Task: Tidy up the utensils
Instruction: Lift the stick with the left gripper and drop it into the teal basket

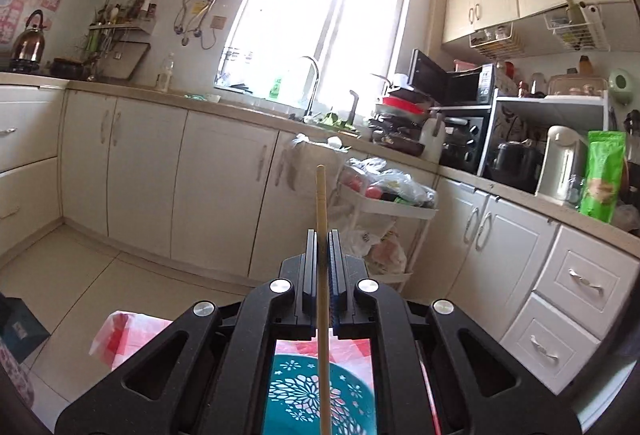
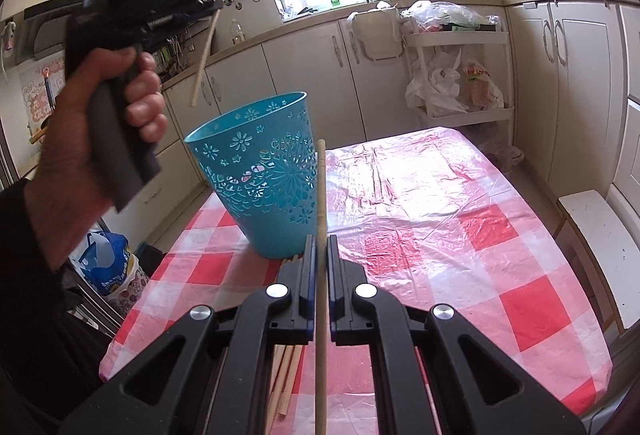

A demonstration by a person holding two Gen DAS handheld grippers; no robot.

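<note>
A teal cut-out plastic cup stands on the red-and-white checked tablecloth. My left gripper is shut on a wooden chopstick; in the right wrist view it is raised above and left of the cup, with its chopstick hanging down. The cup also shows below it in the left wrist view. My right gripper is shut on another chopstick, just in front of the cup. Several loose chopsticks lie on the cloth under the right gripper.
A white trolley with bags stands beyond the table's far end. A white bench stands at the table's right side. Kitchen cabinets and a sink counter run along the walls. A blue bag sits on the floor at left.
</note>
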